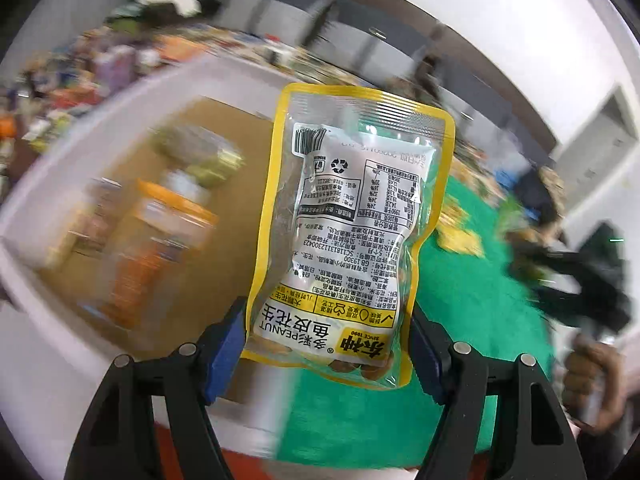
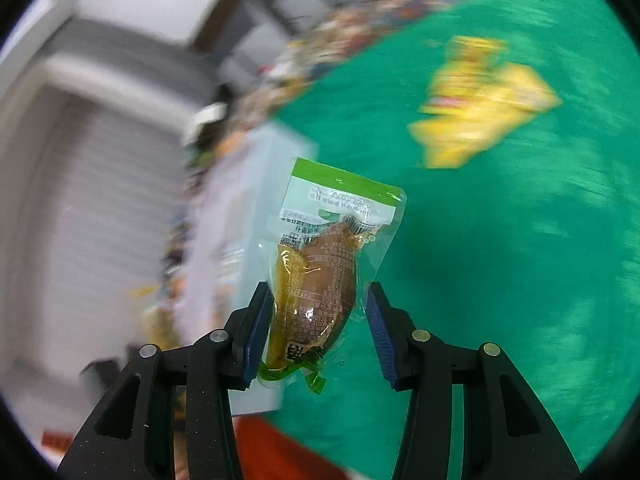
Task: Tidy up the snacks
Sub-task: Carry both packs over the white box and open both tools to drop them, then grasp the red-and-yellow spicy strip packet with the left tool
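Observation:
My left gripper (image 1: 326, 350) is shut on a yellow-edged peanut packet (image 1: 352, 224), held upright in the air with its printed back facing the camera. Behind it to the left is a white bin (image 1: 52, 208) with several blurred snack packets (image 1: 160, 224) on its brown bottom. My right gripper (image 2: 316, 334) holds a clear green-topped pouch with a brown snack (image 2: 320, 284). The left pad touches the pouch; a small gap shows by the right pad. The right gripper and the hand on it also show in the left wrist view (image 1: 580, 292).
A green cloth (image 2: 500, 280) covers the table. Yellow snack packets (image 2: 480, 100) lie on it at the far right. A white container (image 2: 248, 208) stands left of the pouch. Cluttered piles of goods (image 1: 80, 76) line the background. An orange strip (image 2: 280, 452) runs along the near edge.

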Demonstrator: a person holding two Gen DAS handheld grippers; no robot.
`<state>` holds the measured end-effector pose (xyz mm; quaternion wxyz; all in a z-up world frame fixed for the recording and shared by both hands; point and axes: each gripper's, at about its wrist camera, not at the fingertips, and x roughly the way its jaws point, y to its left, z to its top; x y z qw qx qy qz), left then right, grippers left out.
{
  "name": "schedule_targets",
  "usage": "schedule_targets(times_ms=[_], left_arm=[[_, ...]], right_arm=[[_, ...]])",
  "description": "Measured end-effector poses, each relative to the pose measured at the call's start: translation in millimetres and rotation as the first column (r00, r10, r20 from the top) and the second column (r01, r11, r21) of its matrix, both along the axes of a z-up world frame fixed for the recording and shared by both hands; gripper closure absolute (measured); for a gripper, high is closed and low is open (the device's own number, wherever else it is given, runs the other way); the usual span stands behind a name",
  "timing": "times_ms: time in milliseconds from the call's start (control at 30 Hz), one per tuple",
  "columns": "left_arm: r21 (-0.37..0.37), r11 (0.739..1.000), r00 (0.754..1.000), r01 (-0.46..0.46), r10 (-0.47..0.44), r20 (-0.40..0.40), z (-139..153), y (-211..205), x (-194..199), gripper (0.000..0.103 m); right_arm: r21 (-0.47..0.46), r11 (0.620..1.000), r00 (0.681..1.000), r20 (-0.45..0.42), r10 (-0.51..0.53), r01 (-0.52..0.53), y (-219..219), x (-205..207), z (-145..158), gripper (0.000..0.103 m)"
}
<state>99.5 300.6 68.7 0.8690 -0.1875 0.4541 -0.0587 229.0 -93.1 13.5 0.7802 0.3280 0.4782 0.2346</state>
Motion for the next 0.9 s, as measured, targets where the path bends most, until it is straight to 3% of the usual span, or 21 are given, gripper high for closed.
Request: schedule_targets(times_ms=[167, 233, 300, 367, 467, 600, 667, 767, 833, 900], left_arm=[[0.107, 0.987, 0.993, -0.117, 0.12, -0.018, -1.6, 61.6, 8.9, 0.03], [0.168, 0.975, 0.988, -0.145, 0.153, -0.034, -6.5, 77.0, 12.2, 0.029], [0.215, 0.96, 0.98, -0.179, 0.194, -0.05, -15.6, 88.0, 14.0, 0.022], [0.222, 0.952, 0.972, -0.209, 0.228, -0.062, -27.2, 98.0, 9.3, 0.021], [0.188, 0.954, 0.966, -0.233, 0.249, -0.065, -36.7, 97.8, -2.4, 0.017], [0.137, 0.975, 0.982, -0.176, 0.183, -0.04, -36.4, 59.3, -10.4, 0.015], [0.113, 0.986, 0.992, -0.124, 0.127, -0.02, -33.4, 33.0, -11.3, 0.01], [0.091, 0.996, 1.0, 0.007, -0.009, 0.018, -28.1, -29.2, -5.2, 0.003], [0.085, 0.992, 0.995, 0.094, -0.097, 0.028, -27.6, -68.9, 1.9, 0.002], [0.08, 0.977, 0.98, 0.198, -0.2, 0.011, -35.6, -116.1, 14.4, 0.002]], right_arm=[[0.088, 0.969, 0.972, 0.074, 0.223, -0.229, 127.7, 6.5, 42.3, 0.053], [0.076, 0.952, 0.954, 0.085, 0.289, -0.295, 178.2, 6.5, 44.3, 0.049], [0.041, 0.936, 0.935, 0.087, 0.344, -0.348, 220.1, 7.8, 37.5, 0.036], [-0.018, 0.929, 0.928, 0.038, 0.371, -0.371, 241.9, 3.1, 24.6, 0.034], [-0.054, 0.94, 0.94, 0.047, 0.339, -0.336, 225.2, 1.4, 11.1, 0.034], [-0.244, 0.945, 0.962, 0.105, 0.25, -0.219, 159.6, 0.2, -14.4, 0.031], [-0.411, 0.901, 0.968, 0.137, 0.212, -0.139, 122.5, -6.6, -32.6, 0.031], [-0.648, 0.762, 0.973, 0.166, 0.158, -0.013, 58.1, -25.5, -70.0, 0.031], [-0.729, 0.682, 0.978, 0.173, 0.117, 0.047, 15.1, -38.1, -89.1, 0.031], [-0.765, 0.636, 0.981, 0.182, 0.066, 0.099, -27.0, -53.6, -101.0, 0.031]])
